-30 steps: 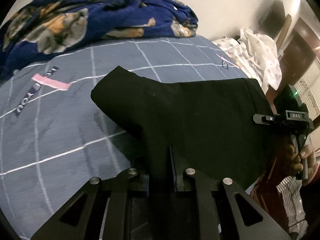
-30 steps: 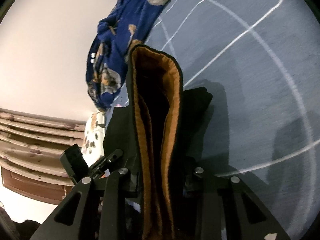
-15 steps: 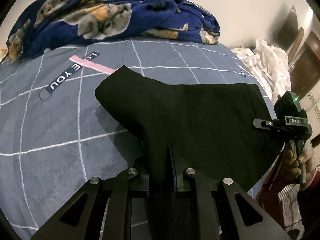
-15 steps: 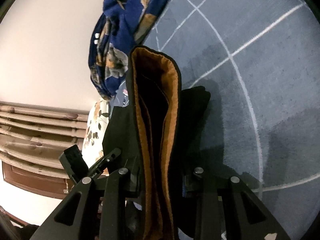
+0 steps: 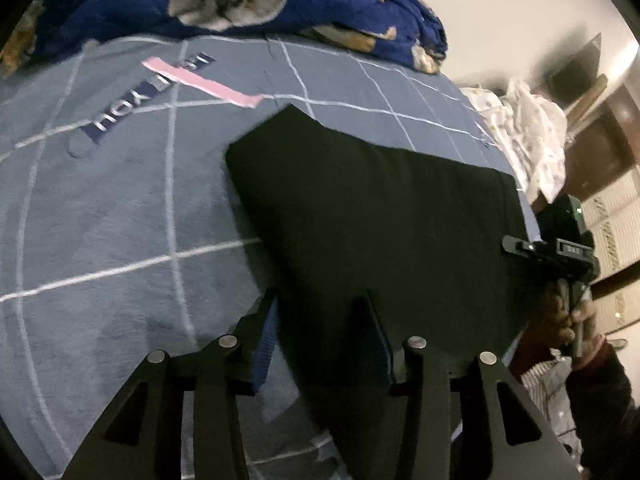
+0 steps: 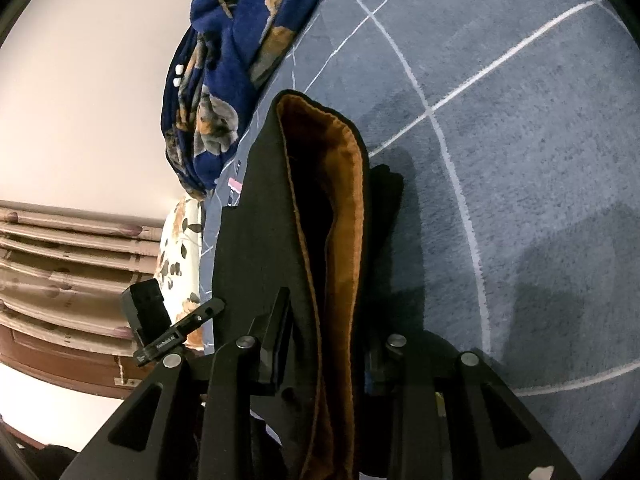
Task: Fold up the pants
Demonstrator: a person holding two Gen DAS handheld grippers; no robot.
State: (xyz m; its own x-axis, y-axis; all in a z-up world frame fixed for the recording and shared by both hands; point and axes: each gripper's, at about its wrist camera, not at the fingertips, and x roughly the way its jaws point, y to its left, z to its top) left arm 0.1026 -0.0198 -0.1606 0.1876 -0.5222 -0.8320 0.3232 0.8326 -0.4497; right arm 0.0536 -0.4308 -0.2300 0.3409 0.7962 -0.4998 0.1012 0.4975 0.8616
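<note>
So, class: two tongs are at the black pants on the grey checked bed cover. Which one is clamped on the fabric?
The right tongs, squeezing the black pants at their orange-lined edge. The left tongs have just been opening, pads apart around the cloth.

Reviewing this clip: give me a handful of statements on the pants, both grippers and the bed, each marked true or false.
1. The left gripper is clamped shut on the pants. False: its jaws have just been opening and stand apart, the cloth loose between them.
2. The right gripper pinches a thick fold of the pants showing an orange-brown lining. True.
3. The pants are white. False: black outside.
4. A dark blue blanket lies bunched at the far side of the bed cover. True.
5. The bed cover is plain red. False: grey-blue with white grid lines.
</note>
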